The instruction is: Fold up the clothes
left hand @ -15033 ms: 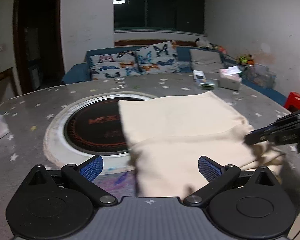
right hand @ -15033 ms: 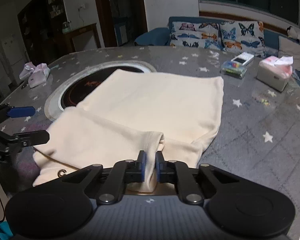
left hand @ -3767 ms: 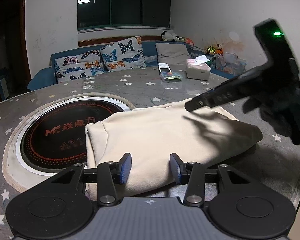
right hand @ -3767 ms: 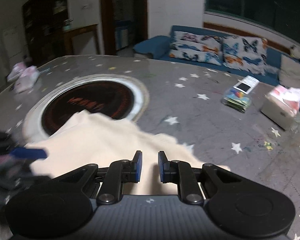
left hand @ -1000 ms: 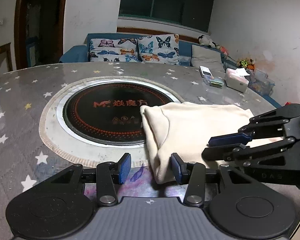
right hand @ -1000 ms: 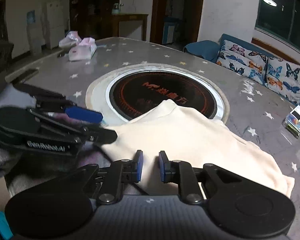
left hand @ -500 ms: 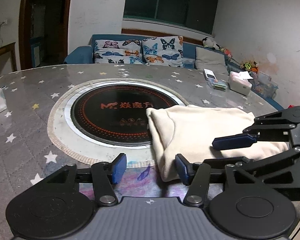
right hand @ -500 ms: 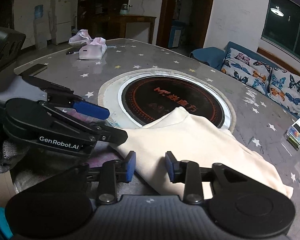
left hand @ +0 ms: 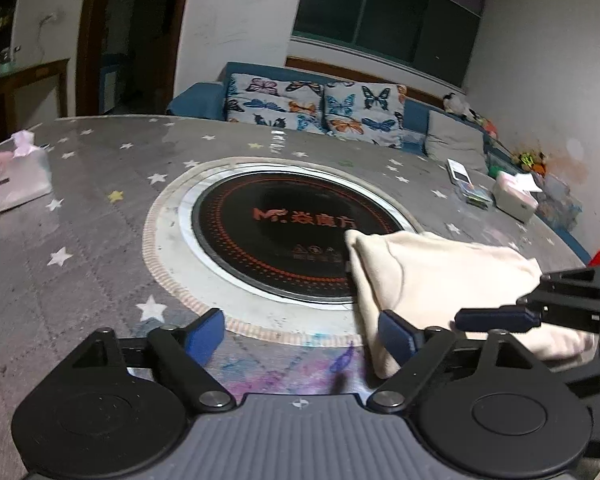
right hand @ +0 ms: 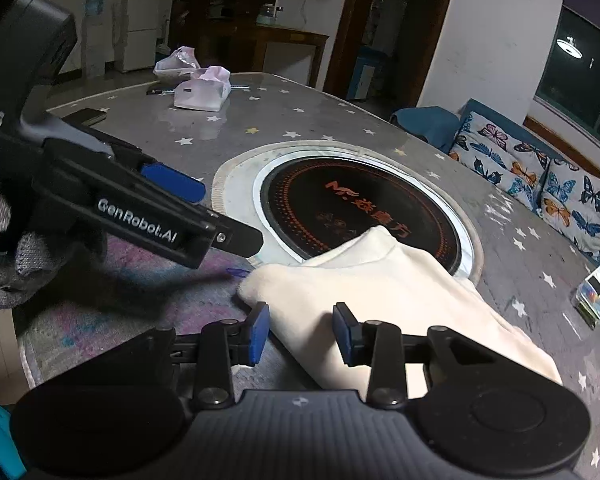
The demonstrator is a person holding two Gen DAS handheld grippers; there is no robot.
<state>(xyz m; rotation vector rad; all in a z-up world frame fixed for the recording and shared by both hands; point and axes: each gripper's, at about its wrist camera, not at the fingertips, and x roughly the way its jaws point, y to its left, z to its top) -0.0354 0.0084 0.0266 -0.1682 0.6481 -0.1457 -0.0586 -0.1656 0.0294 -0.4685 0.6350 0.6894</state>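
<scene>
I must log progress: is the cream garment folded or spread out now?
Folded: the cream garment lies as a compact bundle with doubled layers at its edge.

Both handheld rigs are black plastic linkage grippers with blue rubber pads (right hand: 259, 332) and silver pivot screws. The left gripper (right hand: 216, 216) has white "GenRobot.AI" lettering, and the hand wears a grey knit glove (right hand: 4, 256).

Left hand-held gripper (left hand: 300, 334) opening (jaws wide), right hand-held gripper (right hand: 300, 330) opening
</scene>
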